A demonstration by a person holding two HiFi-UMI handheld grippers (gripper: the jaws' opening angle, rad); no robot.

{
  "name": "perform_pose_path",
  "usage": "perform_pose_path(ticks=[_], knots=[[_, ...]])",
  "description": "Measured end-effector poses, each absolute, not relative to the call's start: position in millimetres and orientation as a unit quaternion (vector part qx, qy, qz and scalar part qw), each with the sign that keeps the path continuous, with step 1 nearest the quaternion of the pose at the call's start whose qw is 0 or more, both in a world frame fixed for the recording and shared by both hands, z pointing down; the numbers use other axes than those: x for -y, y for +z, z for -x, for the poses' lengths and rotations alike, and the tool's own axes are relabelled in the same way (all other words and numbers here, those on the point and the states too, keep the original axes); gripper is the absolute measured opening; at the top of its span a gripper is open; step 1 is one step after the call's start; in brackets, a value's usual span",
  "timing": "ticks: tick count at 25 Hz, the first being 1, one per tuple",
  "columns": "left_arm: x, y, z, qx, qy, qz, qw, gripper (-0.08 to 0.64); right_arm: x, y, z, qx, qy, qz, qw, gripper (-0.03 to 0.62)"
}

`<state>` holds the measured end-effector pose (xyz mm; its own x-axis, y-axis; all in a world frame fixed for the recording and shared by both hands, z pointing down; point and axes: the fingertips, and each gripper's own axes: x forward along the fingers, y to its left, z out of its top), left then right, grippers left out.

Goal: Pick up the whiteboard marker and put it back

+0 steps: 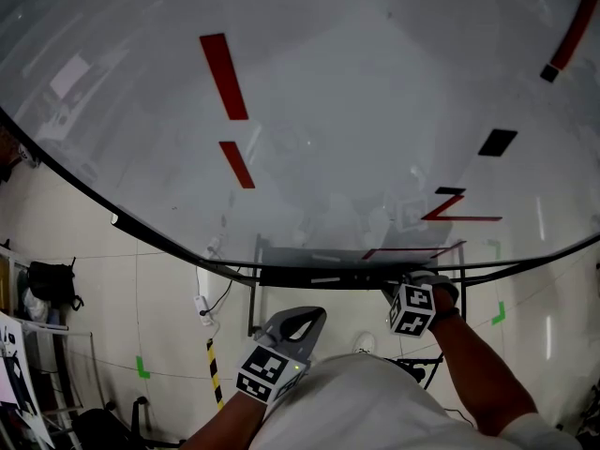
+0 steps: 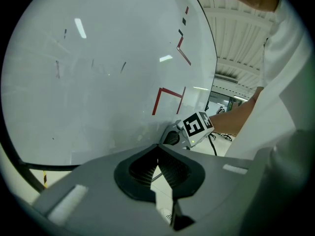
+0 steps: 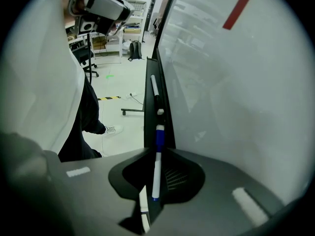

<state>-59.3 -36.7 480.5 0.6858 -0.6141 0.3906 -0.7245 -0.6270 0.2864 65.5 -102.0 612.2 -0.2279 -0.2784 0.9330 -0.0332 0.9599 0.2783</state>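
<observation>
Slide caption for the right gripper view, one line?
Right gripper holds blue-capped whiteboard marker along the tray, second marker ahead.

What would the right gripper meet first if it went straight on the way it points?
Likely the second marker on the whiteboard ledge; the blue-capped marker clamped in the right gripper would touch it first. Depth unclear.

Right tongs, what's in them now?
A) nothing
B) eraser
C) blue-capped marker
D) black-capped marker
C: the right gripper view shows the right tongs closed on the blue-capped marker, its cap pointing out toward the tray under the whiteboard.
</observation>
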Motion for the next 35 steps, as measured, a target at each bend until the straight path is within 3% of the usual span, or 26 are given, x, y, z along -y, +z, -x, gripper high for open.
perform_pose_path(ticks=[21, 25, 30, 35], knots=[[36.7, 477.8, 42.2, 0.358, 0.136, -0.899, 0.212, 0.017, 97.2, 574.9, -62.5, 0.796, -0.136, -0.160, 0.568, 0.032], [37.5, 476.7, 38.4, 0.356, 0.134, -0.902, 0.206, 0.017, 98.5, 553.6, -59.7, 0.828, -0.093, -0.194, 0.518, 0.032], [37.1, 475.9, 33.7, 0.352, 0.139, -0.904, 0.201, 0.017, 99.4, 524.1, -55.7, 0.886, 0.034, -0.249, 0.391, 0.034], [37.3, 473.7, 28.8, 0.347, 0.136, -0.906, 0.199, 0.017, 90.6, 526.2, -58.3, 0.889, 0.035, -0.248, 0.382, 0.034]])
